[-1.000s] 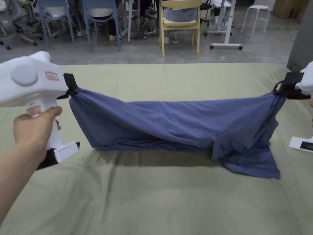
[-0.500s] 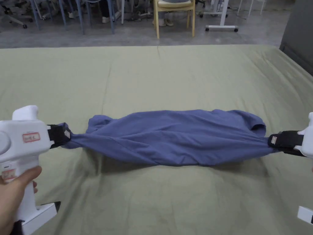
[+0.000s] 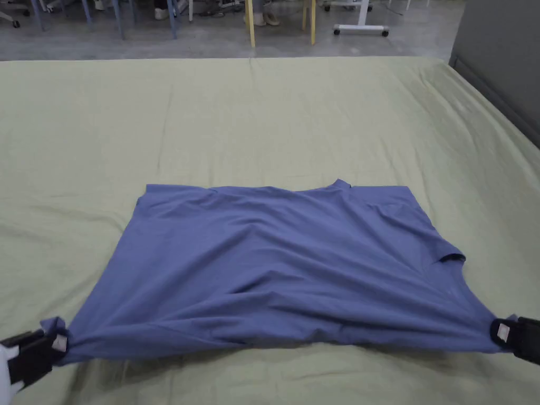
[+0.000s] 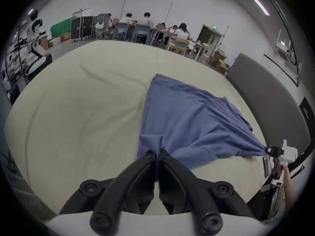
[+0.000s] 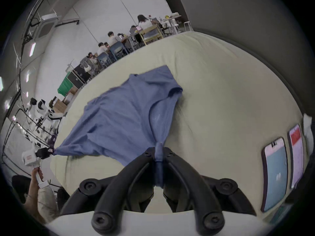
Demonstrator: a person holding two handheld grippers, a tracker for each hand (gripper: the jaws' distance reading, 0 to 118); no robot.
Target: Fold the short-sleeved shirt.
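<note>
The shirt [image 3: 285, 263] lies stretched between left gripper [image 3: 50, 345] and right gripper [image 3: 501, 333].

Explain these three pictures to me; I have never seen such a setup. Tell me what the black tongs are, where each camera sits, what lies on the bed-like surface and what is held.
No robot here: a person carries a hand-held gripper in each hand, a white handle with two black jaws. The head view comes from a camera on the person's head, looking down at a pale green padded surface. The other two pictures come from cameras riding on each tool, so its own jaws fill the bottom edge.

On the surface lies a blue short-sleeved shirt, spread mostly flat. The left hand-held gripper pinches one near corner and the right hand-held gripper pinches the other, both closed on cloth, stretching that edge between them. Beside the right one lie two phones. People sit at tables behind.
</note>
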